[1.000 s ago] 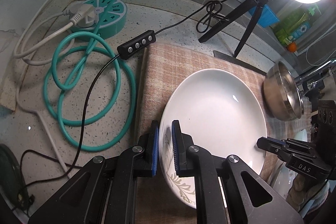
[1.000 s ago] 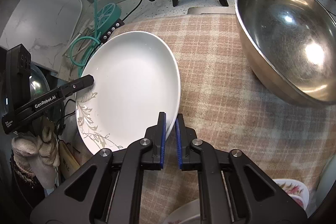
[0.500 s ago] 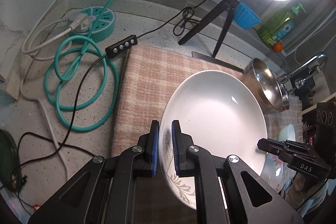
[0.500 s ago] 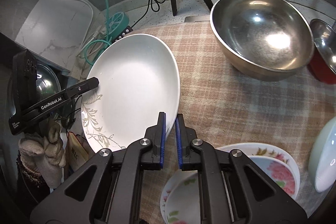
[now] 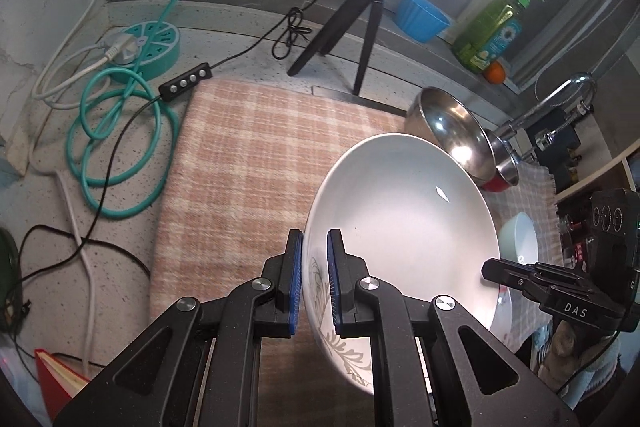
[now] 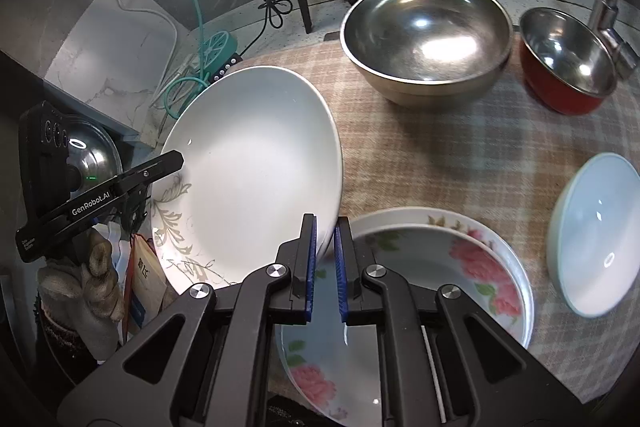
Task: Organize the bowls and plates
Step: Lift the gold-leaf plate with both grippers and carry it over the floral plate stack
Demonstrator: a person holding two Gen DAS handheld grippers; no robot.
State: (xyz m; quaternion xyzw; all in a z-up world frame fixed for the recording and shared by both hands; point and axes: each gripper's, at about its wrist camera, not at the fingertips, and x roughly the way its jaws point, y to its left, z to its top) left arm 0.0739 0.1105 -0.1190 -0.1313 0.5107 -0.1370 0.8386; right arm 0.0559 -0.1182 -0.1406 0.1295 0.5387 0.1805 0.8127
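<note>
A large white plate (image 5: 404, 227) with a grey leaf pattern is held in the air above the checked cloth by both grippers. My left gripper (image 5: 314, 281) is shut on its near-left rim. My right gripper (image 6: 324, 263) is shut on the opposite rim of the white plate (image 6: 248, 167). The right gripper also shows at the right of the left wrist view (image 5: 520, 279). Below the right gripper lie two rose-patterned plates (image 6: 460, 267), one overlapping the other. A large steel bowl (image 6: 428, 35), a red-sided steel bowl (image 6: 568, 63) and a pale blue bowl (image 6: 596, 231) stand on the cloth.
The checked cloth (image 5: 248, 163) covers the counter. A ring light on a tripod (image 5: 340, 35) stands behind it. A teal power strip (image 5: 148, 47), a coiled teal cable (image 5: 120, 131) and a black cable lie at left. A tap (image 6: 612, 3), soap bottle (image 5: 496, 31) and blue cup (image 5: 420, 15) are at the back.
Both grippers have lifted the white plate up and back toward the near side; the view has widened and the rose plates, red bowl and pale blue bowl have come into sight.
</note>
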